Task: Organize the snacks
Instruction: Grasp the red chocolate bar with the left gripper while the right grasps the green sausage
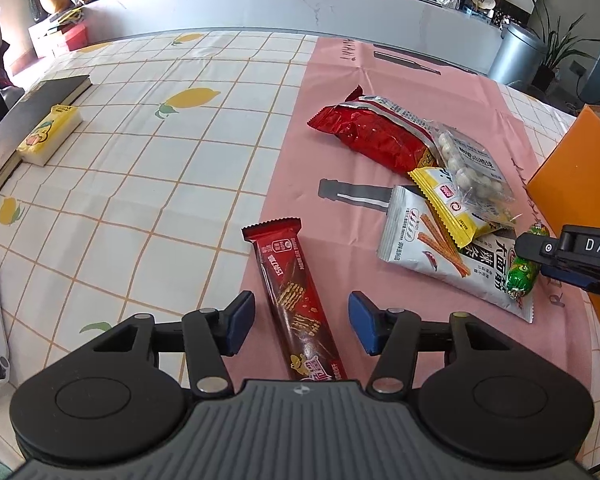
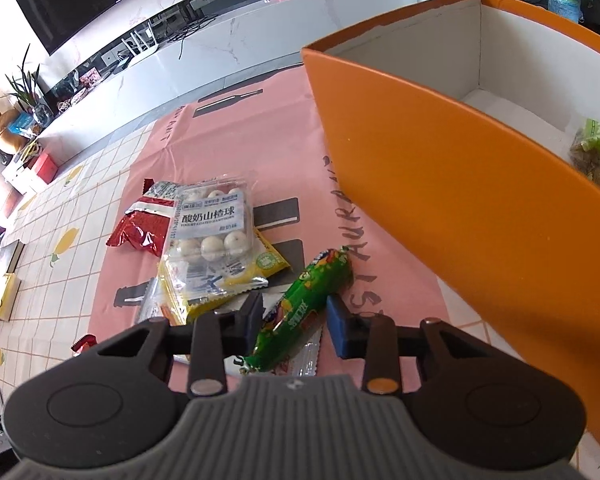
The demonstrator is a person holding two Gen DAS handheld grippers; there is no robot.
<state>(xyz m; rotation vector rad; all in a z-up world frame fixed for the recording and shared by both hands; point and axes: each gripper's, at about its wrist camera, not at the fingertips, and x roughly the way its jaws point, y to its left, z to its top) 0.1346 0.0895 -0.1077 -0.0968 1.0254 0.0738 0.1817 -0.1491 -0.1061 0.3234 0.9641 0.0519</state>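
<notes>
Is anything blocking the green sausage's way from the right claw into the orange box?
Only the orange box's own near wall rises between the green sausage and its interior; the right claw, open around the sausage, must lift over it.

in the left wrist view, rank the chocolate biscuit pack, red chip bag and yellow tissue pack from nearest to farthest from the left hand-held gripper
1. Chocolate biscuit pack: lying between the open fingers of the left hand-held gripper.
2. Red chip bag: farther ahead and to the right, on the pink mat.
3. Yellow tissue pack: far left, beside the black book.
</notes>
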